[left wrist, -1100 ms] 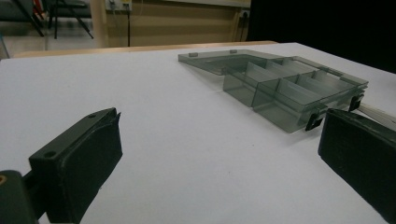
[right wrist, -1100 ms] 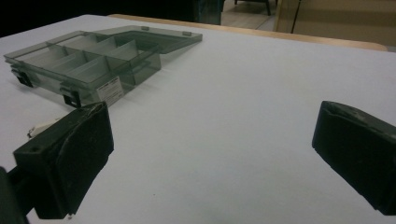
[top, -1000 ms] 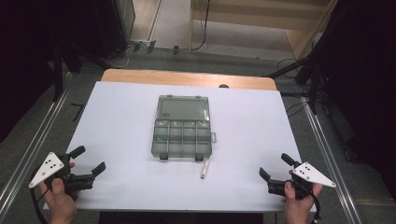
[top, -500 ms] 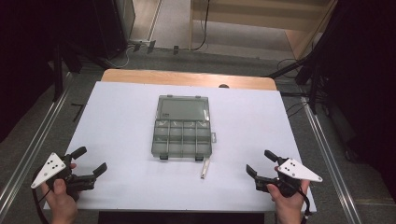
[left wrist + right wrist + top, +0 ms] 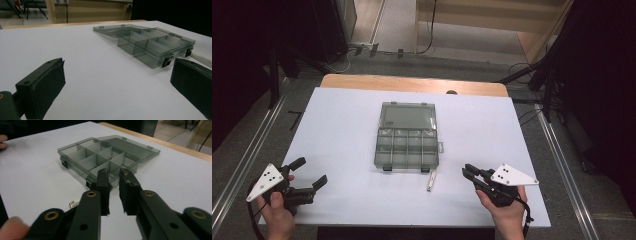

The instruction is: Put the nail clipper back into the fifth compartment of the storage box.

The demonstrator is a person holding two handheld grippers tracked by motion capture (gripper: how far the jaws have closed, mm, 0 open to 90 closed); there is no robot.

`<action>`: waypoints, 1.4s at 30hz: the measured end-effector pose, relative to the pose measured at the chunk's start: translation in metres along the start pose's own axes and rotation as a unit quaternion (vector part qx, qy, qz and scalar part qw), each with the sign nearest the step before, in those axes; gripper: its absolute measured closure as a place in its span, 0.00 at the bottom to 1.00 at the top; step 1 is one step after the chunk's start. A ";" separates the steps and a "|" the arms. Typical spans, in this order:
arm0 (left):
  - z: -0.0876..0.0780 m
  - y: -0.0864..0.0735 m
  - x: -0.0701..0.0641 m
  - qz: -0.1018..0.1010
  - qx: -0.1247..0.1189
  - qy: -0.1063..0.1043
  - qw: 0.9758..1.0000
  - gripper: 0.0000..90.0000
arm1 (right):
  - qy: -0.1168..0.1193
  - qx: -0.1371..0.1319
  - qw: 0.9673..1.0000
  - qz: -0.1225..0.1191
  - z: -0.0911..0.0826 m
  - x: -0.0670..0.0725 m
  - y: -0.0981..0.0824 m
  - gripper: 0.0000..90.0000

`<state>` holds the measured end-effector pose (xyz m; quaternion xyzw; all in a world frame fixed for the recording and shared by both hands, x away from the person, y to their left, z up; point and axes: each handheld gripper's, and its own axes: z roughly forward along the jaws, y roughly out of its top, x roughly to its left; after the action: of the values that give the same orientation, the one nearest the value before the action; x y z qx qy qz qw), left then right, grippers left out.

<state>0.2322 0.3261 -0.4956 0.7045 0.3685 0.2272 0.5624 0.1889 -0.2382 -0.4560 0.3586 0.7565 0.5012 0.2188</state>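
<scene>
Your left gripper [image 5: 307, 182] sits down at about 7 o'clock on the white table [image 5: 337, 125] with its jaws spread wide and nothing between them. The grey compartment box [image 5: 407, 136] lies dead centre, lid flipped open toward 12 o'clock, with a small white stick [image 5: 431, 180] just off its near right corner. Over at 5 o'clock, your right gripper [image 5: 471, 173] has just been closing, jaws nearly pressed together on nothing and aimed at the box.
</scene>
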 end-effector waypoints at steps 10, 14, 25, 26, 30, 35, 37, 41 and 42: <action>0.000 0.000 0.000 0.000 0.001 -0.001 1.000 0.00 | 0.034 0.023 0.999 -0.024 0.017 0.011 0.017 1.00; 0.000 0.000 0.000 0.000 0.001 -0.002 1.000 0.00 | 0.063 0.045 0.996 -0.035 0.030 0.017 0.025 1.00; 0.001 0.000 0.000 0.002 0.002 -0.002 1.000 0.00 | 0.085 0.088 0.991 -0.058 0.059 0.030 0.040 1.00; 0.001 0.000 0.000 0.002 0.002 -0.002 1.000 0.00 | 0.088 0.091 0.990 -0.059 0.061 0.032 0.040 1.00; 0.000 0.000 0.000 0.002 0.002 -0.003 1.000 0.00 | 0.098 0.107 0.987 -0.068 0.071 0.039 0.039 1.00; 0.001 0.000 0.000 0.003 0.004 -0.005 1.000 0.00 | 0.111 0.130 0.982 -0.079 0.083 0.044 0.035 1.00; 0.002 0.001 -0.001 0.005 0.006 -0.005 1.000 0.00 | 0.114 0.137 0.981 -0.078 0.086 0.046 0.032 1.00; 0.002 0.001 -0.002 0.007 0.009 -0.005 1.000 0.00 | 0.117 0.151 0.978 -0.082 0.092 0.049 0.028 1.00; 0.002 0.001 -0.002 0.008 0.010 -0.005 1.000 0.00 | 0.120 0.160 0.976 -0.091 0.097 0.052 0.025 1.00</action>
<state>0.2331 0.3234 -0.4956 0.7141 0.3624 0.2245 0.5553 0.2300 -0.1341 -0.4703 0.2562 0.8769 0.3912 0.1113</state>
